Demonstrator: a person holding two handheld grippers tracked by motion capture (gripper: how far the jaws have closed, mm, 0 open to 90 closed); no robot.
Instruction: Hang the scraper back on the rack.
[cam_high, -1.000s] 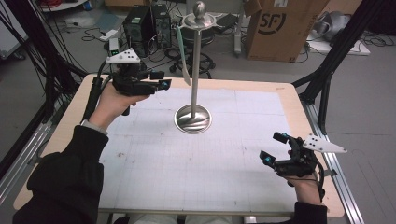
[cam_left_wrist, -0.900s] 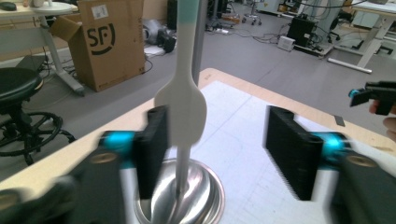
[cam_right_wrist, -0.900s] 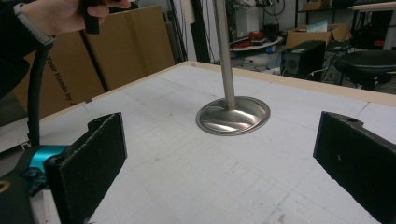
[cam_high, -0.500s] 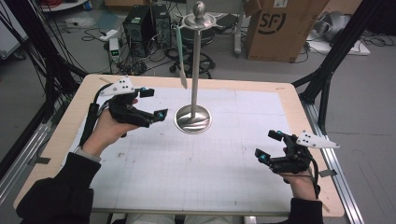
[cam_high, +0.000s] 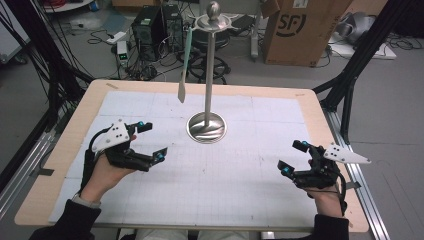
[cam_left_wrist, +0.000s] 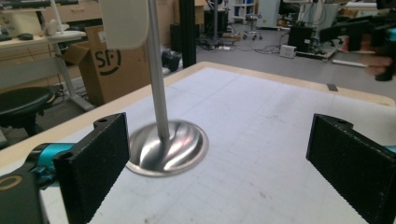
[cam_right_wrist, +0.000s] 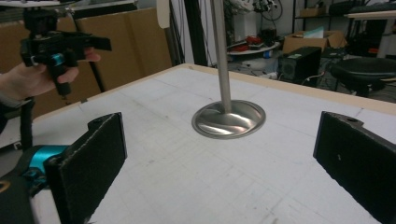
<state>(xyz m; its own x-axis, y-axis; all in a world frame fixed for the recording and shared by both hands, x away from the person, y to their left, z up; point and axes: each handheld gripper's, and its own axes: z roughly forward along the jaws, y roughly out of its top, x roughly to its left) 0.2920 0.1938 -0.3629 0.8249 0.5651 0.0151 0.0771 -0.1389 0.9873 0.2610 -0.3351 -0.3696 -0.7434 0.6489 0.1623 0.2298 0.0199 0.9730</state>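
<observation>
So on the left side of the table (cam_high: 60, 170) the left gripper (cam_high: 150, 140) sits low over the white gridded mat (cam_high: 240, 180), jaws spread wide with nothing between them. They've just been opening, and now they're about as far apart as they go. It's aimed roughly toward the middle, where the metal stand (cam_high: 206, 125) is: round shiny base flat on the mat, thin pole going straight up to a small disc with a ball knob on top. A pale strip thing (cam_high: 185, 65) hangs from that top disc on the stand's left side, dangling free above the mat. In the left gripper view the stand's base (cam_left_wrist: 168, 147) is just past the left jaw, not touching it. Over on the right, the right gripper (cam_high: 292, 157) is also near the mat, jaws spread, empty, well apart from the stand.
</observation>
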